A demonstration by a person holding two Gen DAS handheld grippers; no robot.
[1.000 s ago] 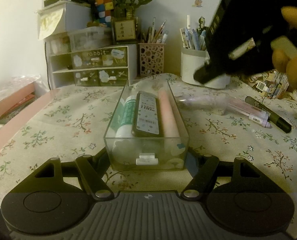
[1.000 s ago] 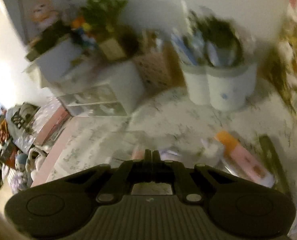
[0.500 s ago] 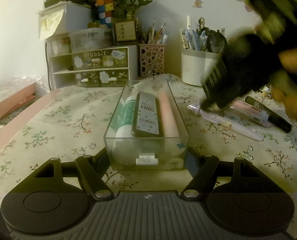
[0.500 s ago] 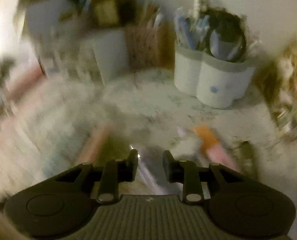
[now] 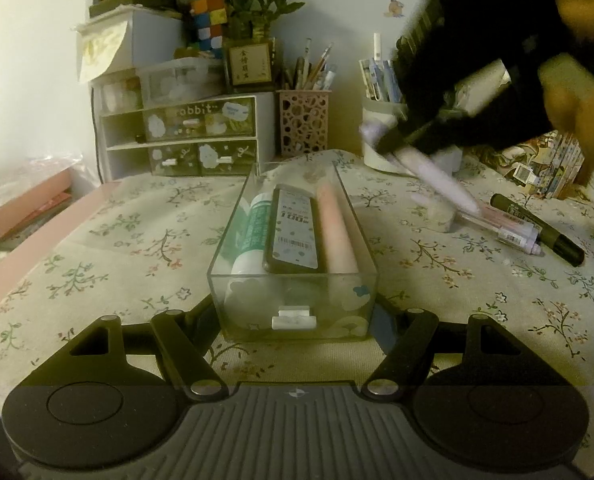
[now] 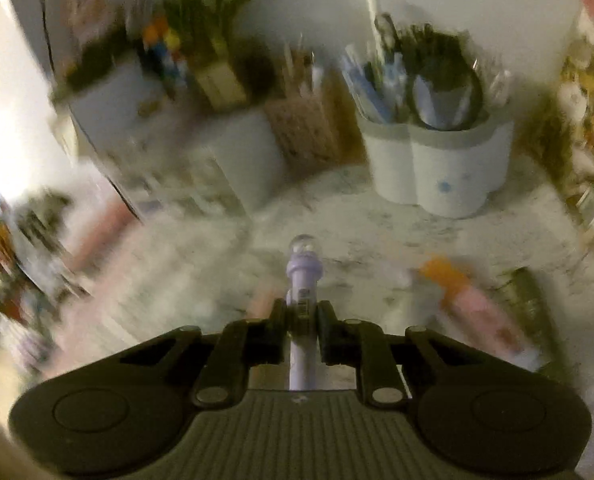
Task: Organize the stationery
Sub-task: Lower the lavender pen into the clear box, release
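Note:
A clear plastic box (image 5: pixel 257 300) stands on the flowered cloth, and my left gripper (image 5: pixel 297 320) is shut on its near end, one finger on each side wall. Inside lie a green-and-white tube (image 5: pixel 253 232), a dark labelled packet (image 5: pixel 295 228) and a pink stick (image 5: pixel 335 232). My right gripper (image 6: pixel 302 316) is closing on a purple pen (image 6: pixel 304 272), whose barrel sits between the pads. In the left wrist view, the right gripper (image 5: pixel 393 144) carries the pen (image 5: pixel 437 172) above the cloth, right of the box. A dark marker (image 5: pixel 537 228) and a pink pen (image 5: pixel 505 226) lie on the cloth.
A small drawer unit (image 5: pixel 193 136) and a lattice pen holder (image 5: pixel 303 120) stand behind the box. A white double pen pot (image 6: pixel 437 168) full of pens stands at the back right. Books (image 5: pixel 549 168) line the right edge. A person's hand (image 5: pixel 577 100) holds the right gripper.
The right gripper dropped to the cloth with its jaws apart, closed on the purple pen and rose with it. The left gripper and the box stayed put.

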